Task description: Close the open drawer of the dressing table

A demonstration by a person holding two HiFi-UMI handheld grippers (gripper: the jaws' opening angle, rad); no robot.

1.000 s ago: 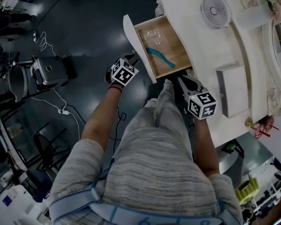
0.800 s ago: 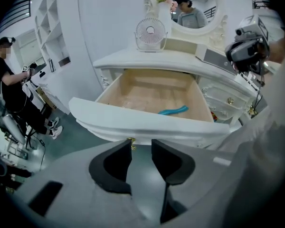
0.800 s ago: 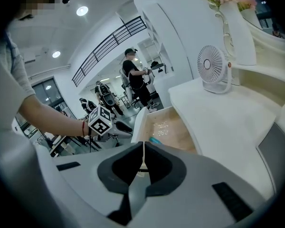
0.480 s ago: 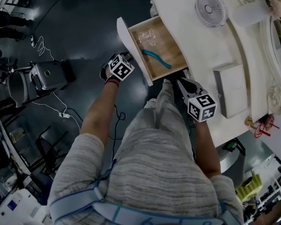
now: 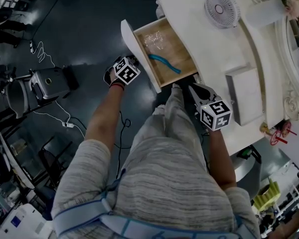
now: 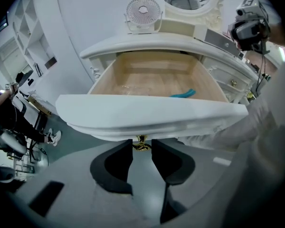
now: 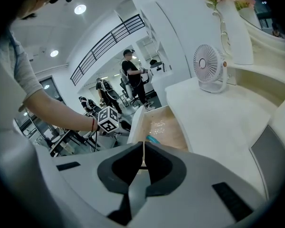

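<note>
The white dressing table (image 5: 199,34) has one drawer (image 5: 187,59) pulled out, its light wooden floor holding a blue curved thing (image 5: 164,63). In the left gripper view the white drawer front (image 6: 147,113) fills the middle, and its small gold knob (image 6: 141,140) hangs just under the edge. My left gripper (image 6: 142,147) points down at that front, open, with the knob between its fingertips. In the head view the left gripper (image 5: 131,62) sits right beside the drawer front (image 5: 130,41). My right gripper (image 5: 189,87) hangs by the drawer's near corner, and in its own view the right gripper (image 7: 143,145) is shut on nothing.
A small white fan (image 5: 221,8) and a grey flat box (image 5: 244,102) stand on the table top. To the left on the dark floor are cables (image 5: 65,118), a grey machine (image 5: 47,81) and chairs. People stand far off in the right gripper view.
My left gripper has slid along the drawer front toward its middle and dropped lower. The right gripper has stayed where it was. The drawer stands as far out as before.
</note>
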